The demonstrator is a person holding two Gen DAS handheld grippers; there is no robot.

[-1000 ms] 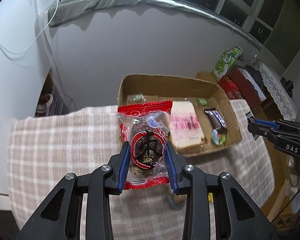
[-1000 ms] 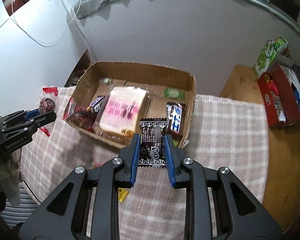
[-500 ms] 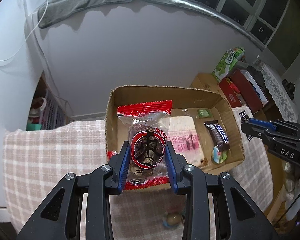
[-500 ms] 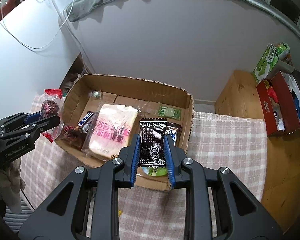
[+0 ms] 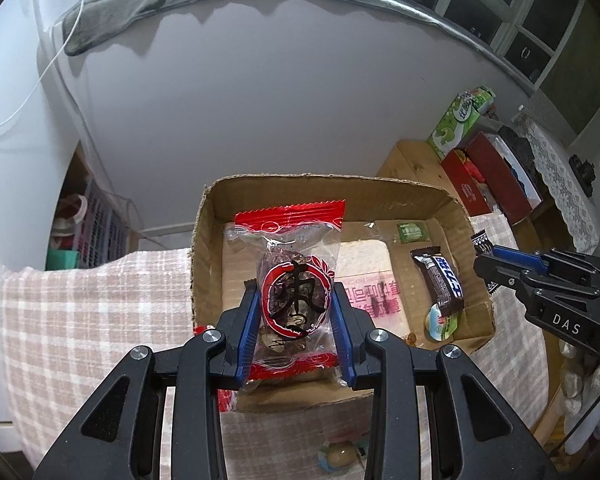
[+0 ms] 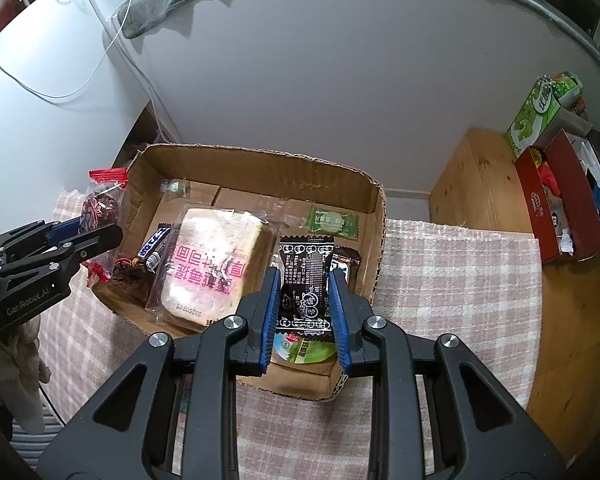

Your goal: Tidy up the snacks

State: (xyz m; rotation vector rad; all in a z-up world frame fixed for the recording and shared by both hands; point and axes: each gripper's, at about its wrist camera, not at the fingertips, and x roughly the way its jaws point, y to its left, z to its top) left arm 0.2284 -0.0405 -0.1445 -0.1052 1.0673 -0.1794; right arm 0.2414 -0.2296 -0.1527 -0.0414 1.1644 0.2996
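We grip a snack in each hand. Our left gripper [image 5: 296,300] is clamped on a red-ended packet [image 5: 296,280], held above the near left part of the box [image 5: 340,186]. Our right gripper [image 6: 305,300] is clamped on a black packet [image 6: 306,284] over the box's near right corner. Below lie a bread pack [image 6: 212,256], chocolate bars [image 5: 440,280] and a green cup [image 6: 308,350] — a green sachet [image 6: 332,222] sits farther back. The box rests on a checked cloth [image 6: 452,280].
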